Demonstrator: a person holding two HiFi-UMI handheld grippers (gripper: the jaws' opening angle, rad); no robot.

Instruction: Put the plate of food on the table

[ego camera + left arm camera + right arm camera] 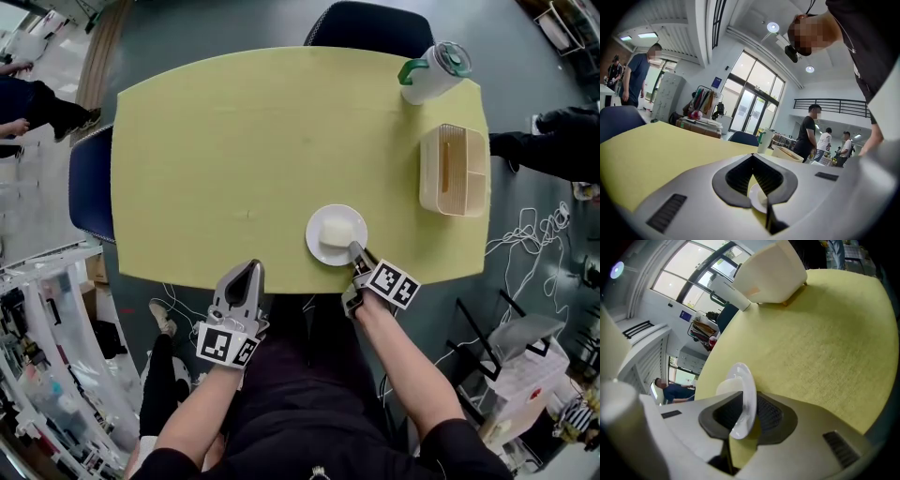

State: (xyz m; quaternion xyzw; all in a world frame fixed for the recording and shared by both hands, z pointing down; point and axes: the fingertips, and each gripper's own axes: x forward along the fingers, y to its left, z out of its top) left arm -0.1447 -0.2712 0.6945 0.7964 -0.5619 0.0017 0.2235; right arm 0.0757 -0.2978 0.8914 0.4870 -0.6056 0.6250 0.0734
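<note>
One plate (336, 234) with a pale block of food (337, 231) lay on the table (234, 141), close to the table's near edge and right of its middle. We could not tell whether it rested fully or hung just off the top. Being round, the plate had no long axis. It faced up, level with the table, while the block's slightly longer side seemed to run along the table's near edge. The right gripper (358, 253) reached in over that edge with its jaws closed on the plate's near rim (744, 399). We judged the rim grip was chosen to keep the jaws off the food and the plate level. The left gripper (249, 272) hung at the table's near edge left of the plate, its jaws drawn together on nothing, probably parked out of the way. A cream basket (453, 171) stood by the table's right edge and a green-lidded jug (431, 73) at its far right corner, both well apart from the plate.
</note>
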